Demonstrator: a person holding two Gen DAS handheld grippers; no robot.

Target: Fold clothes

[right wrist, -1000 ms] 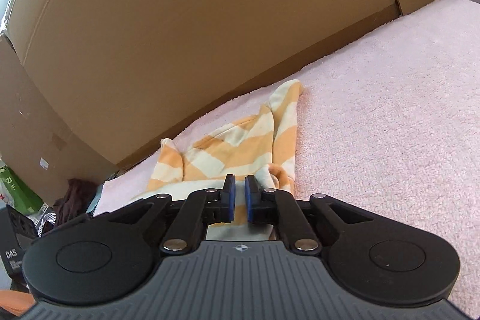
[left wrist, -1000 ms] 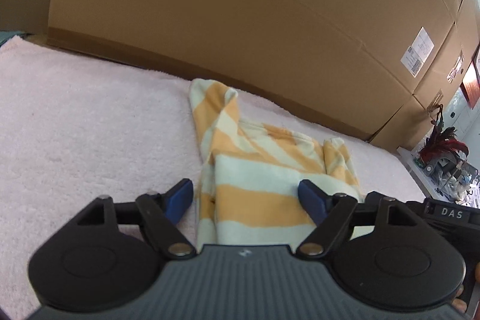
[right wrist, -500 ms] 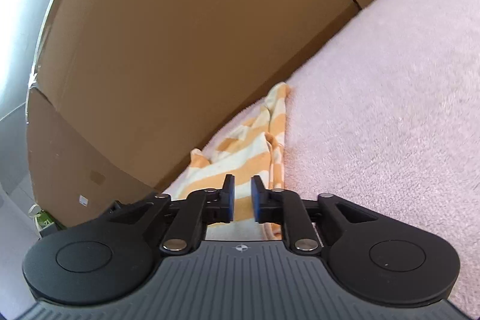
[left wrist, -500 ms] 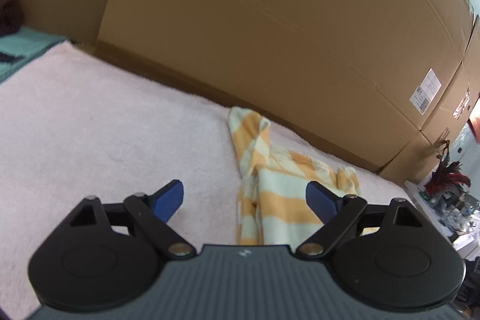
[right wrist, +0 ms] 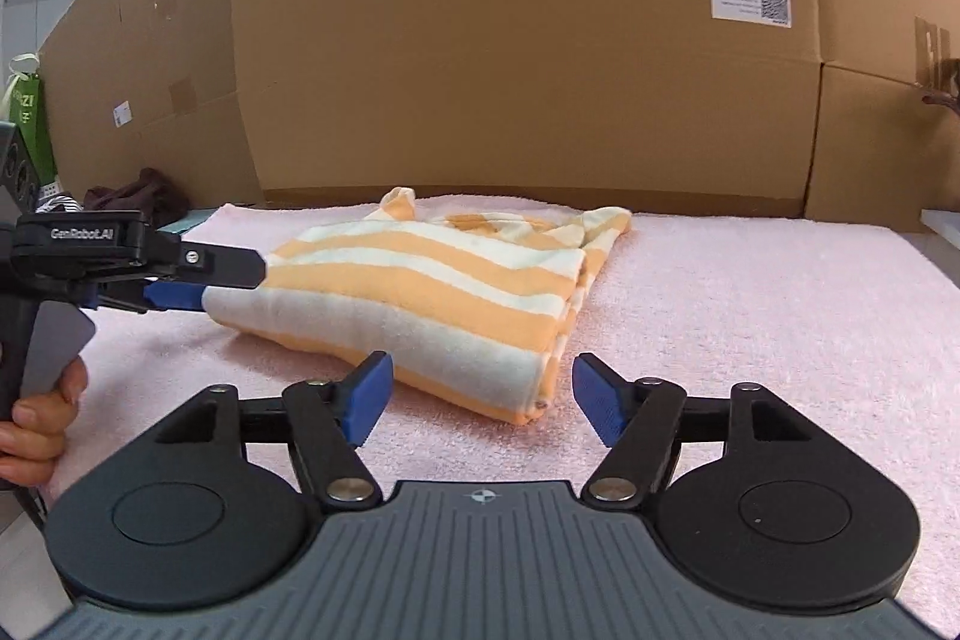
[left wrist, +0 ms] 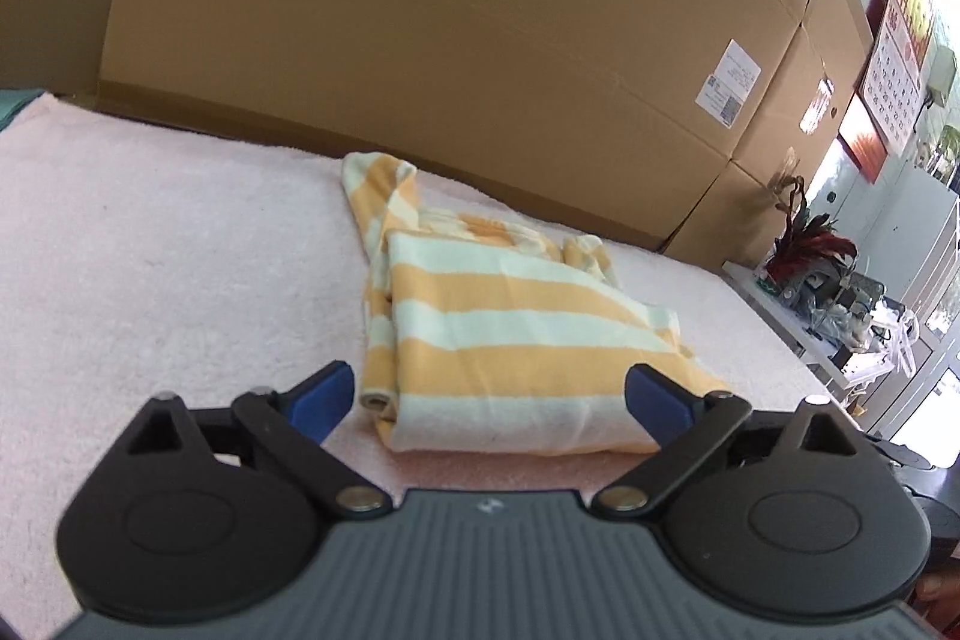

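Striped orange-and-cream garment lies folded over on the pink towel-covered surface, near the cardboard boxes at the back. Both claws are letting go, likely because this fold is laid. Left gripper: jaws wide and opening, the garment's near edge just beyond them, untouched. Right gripper: jaws opening, nothing between, the folded corner just ahead. Probably backing off to judge the next fold.

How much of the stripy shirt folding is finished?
Mostly done: the striped garment lies in a folded stack on the pink towel. Nothing is held: the right gripper and the left gripper are opening, empty. A sleeve end sticks out at the back and may need tucking.
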